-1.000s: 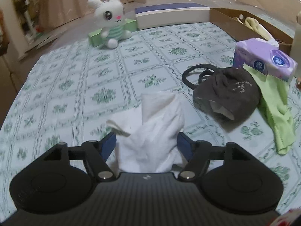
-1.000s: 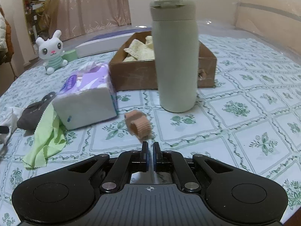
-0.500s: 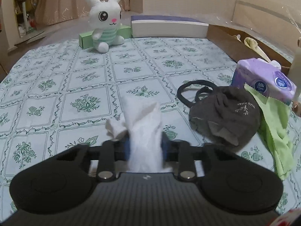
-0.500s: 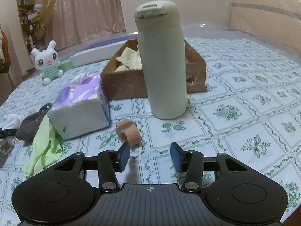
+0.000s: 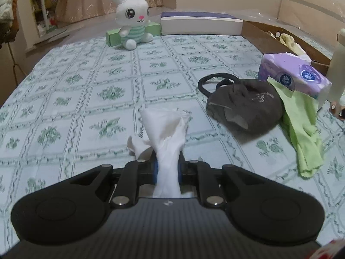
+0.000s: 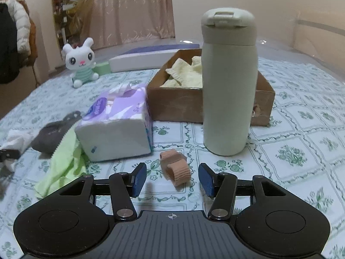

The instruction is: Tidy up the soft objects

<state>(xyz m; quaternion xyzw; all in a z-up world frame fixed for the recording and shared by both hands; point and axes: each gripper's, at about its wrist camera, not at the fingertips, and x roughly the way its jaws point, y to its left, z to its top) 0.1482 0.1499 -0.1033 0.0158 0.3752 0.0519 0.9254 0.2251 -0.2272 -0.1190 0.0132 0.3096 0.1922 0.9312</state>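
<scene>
My left gripper (image 5: 167,168) is closing, its blue pads pressed on a bunched white cloth (image 5: 167,133) that rises off the patterned bedspread. To its right lie a dark grey pouch (image 5: 243,105) and a lime green cloth (image 5: 301,129). In the right wrist view my right gripper (image 6: 171,179) is opening, and a small tan ribbed band (image 6: 175,169) lies on the bed between its spread pads, untouched. The white cloth (image 6: 16,139) shows again at the far left there.
A purple tissue pack (image 6: 117,125) lies left of a tall cream flask (image 6: 228,86). Behind them a brown cardboard box (image 6: 179,103) holds pale yellow cloths. A plush rabbit (image 5: 132,23), a green box (image 5: 114,36) and a flat white box (image 5: 200,24) sit at the back.
The left jaws went from wide to closed on the white cloth, bunching and lifting it. The right jaws went from shut to spread on either side of the tan band.
</scene>
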